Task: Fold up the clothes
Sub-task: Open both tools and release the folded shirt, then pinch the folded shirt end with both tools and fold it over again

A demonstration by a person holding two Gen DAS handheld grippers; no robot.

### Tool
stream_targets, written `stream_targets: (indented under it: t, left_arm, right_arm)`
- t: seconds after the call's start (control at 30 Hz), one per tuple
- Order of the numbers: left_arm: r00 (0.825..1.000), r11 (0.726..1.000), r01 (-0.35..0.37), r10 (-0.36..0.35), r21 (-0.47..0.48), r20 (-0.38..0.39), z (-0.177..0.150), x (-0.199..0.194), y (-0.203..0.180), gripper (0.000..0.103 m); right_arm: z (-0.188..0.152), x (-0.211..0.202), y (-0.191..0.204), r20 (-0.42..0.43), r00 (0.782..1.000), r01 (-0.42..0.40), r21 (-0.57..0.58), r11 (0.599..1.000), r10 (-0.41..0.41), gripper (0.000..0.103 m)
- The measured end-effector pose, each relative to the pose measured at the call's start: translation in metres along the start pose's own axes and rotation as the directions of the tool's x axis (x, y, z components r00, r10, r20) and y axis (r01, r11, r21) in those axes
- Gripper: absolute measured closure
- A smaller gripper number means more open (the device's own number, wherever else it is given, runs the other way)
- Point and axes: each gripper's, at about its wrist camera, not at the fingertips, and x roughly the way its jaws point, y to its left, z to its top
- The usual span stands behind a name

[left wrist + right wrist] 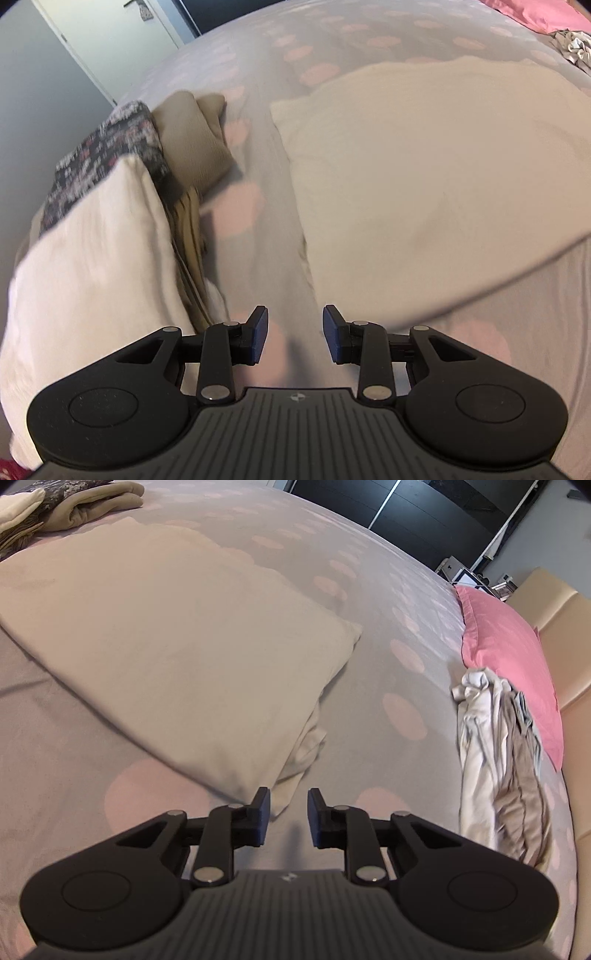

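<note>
A cream garment (424,158) lies folded flat on the grey bedspread with pink dots (258,236); it also shows in the right wrist view (173,646). My left gripper (295,334) is open and empty, above the bedspread just short of the garment's near left edge. My right gripper (289,818) is open and empty, just right of the garment's near corner, where a loose flap (295,771) sticks out. A stack of folded clothes (110,221) sits to the left: white on top, dark patterned and beige beneath.
A crumpled pile of white and grey-brown clothes (498,760) lies at the right, by a pink pillow (509,657) and a beige headboard (569,635). The folded stack shows far left in the right wrist view (66,506). A door (122,40) stands beyond the bed.
</note>
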Motion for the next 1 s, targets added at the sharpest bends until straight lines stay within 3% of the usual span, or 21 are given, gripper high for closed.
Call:
stream_targets:
  t: [0.13, 0.23, 0.33, 0.43, 0.47, 0.57, 0.73, 0.83, 0.93, 1.0]
  left_arm:
    - [1.000, 1.000, -0.001, 0.001, 0.011, 0.000, -0.017, 0.009, -0.016, 0.073]
    - [1.000, 1.000, -0.004, 0.004, -0.011, 0.012, -0.021, 0.015, -0.022, 0.074]
    - [1.000, 0.998, 0.000, 0.002, -0.057, 0.021, -0.023, 0.018, -0.025, 0.092]
    - [1.000, 0.998, -0.024, 0.025, -0.065, 0.014, -0.023, 0.020, -0.028, 0.102]
    - [0.999, 0.997, -0.037, 0.037, -0.062, 0.011, -0.023, 0.021, -0.029, 0.103]
    - [0.998, 0.996, -0.059, 0.059, -0.060, 0.000, -0.024, 0.022, -0.028, 0.103]
    - [0.998, 0.996, -0.060, 0.060, -0.059, -0.007, -0.024, 0.025, -0.027, 0.103]
    - [0.997, 0.997, -0.076, 0.076, -0.031, -0.004, -0.025, 0.025, -0.031, 0.103]
    - [0.996, 0.996, -0.086, 0.086, -0.014, -0.001, -0.025, 0.026, -0.034, 0.103]
    - [0.996, 0.996, -0.085, 0.085, -0.013, -0.002, -0.025, 0.026, -0.034, 0.103]
  right_arm:
    - [-0.003, 0.009, 0.016, 0.021, 1.000, 0.016, 0.019, 1.000, -0.016, 0.080]
    - [-0.004, 0.016, 0.029, 0.012, 0.999, 0.052, 0.040, 0.998, -0.052, 0.088]
    - [-0.005, 0.017, 0.038, 0.015, 0.994, 0.107, 0.042, 0.993, -0.108, 0.096]
    - [-0.006, 0.011, 0.037, 0.019, 0.991, 0.134, 0.037, 0.990, -0.135, 0.099]
    - [-0.007, 0.010, 0.034, 0.009, 0.989, 0.146, 0.044, 0.988, -0.147, 0.103]
    - [-0.010, 0.010, 0.023, -0.047, 0.972, 0.231, 0.066, 0.971, -0.228, 0.103]
    - [-0.019, 0.013, 0.002, -0.073, 0.979, 0.201, 0.158, 0.967, -0.191, 0.103]
    - [-0.016, 0.006, 0.012, 0.003, 0.985, 0.168, 0.136, 0.976, -0.170, 0.098]
    - [-0.012, 0.000, 0.026, 0.075, 0.987, 0.139, 0.076, 0.987, -0.145, 0.070]
    - [-0.011, 0.003, 0.034, 0.078, 0.986, 0.147, 0.028, 0.989, -0.149, 0.070]
